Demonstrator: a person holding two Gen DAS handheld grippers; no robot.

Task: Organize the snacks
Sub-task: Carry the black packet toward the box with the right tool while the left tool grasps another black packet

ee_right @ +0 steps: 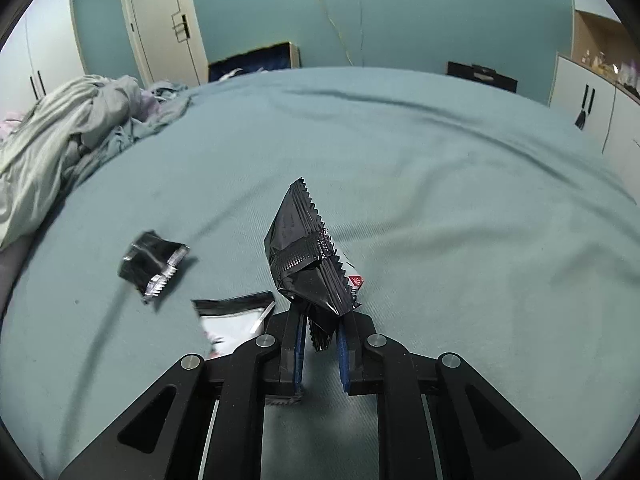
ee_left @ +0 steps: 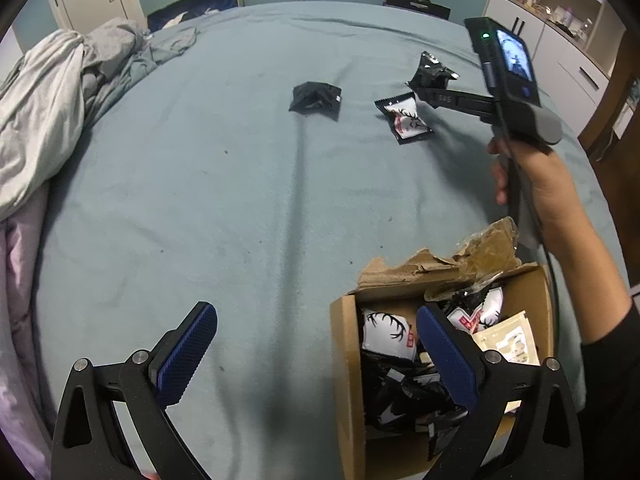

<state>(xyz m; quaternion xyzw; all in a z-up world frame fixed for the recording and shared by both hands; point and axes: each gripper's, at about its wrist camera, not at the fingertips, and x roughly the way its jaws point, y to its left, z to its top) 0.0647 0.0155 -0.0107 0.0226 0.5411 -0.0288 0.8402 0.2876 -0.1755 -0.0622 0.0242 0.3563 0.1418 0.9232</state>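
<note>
On the ribbed teal bedspread point(ee_left: 240, 200), we see our right gripper point(ee_right: 322, 340) pinching a crinkly black foil packet point(ee_right: 304, 248). Our left gripper point(ee_left: 316, 354) stands spread, a torn cardboard box point(ee_left: 348, 380) of sachets at four o'clock.

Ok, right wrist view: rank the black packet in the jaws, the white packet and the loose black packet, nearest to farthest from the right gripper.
1. Held black packet: pinched in the right gripper, standing up.
2. White packet: flat on the bed, just left of the fingers.
3. Loose black packet: farther left, alone.
</note>
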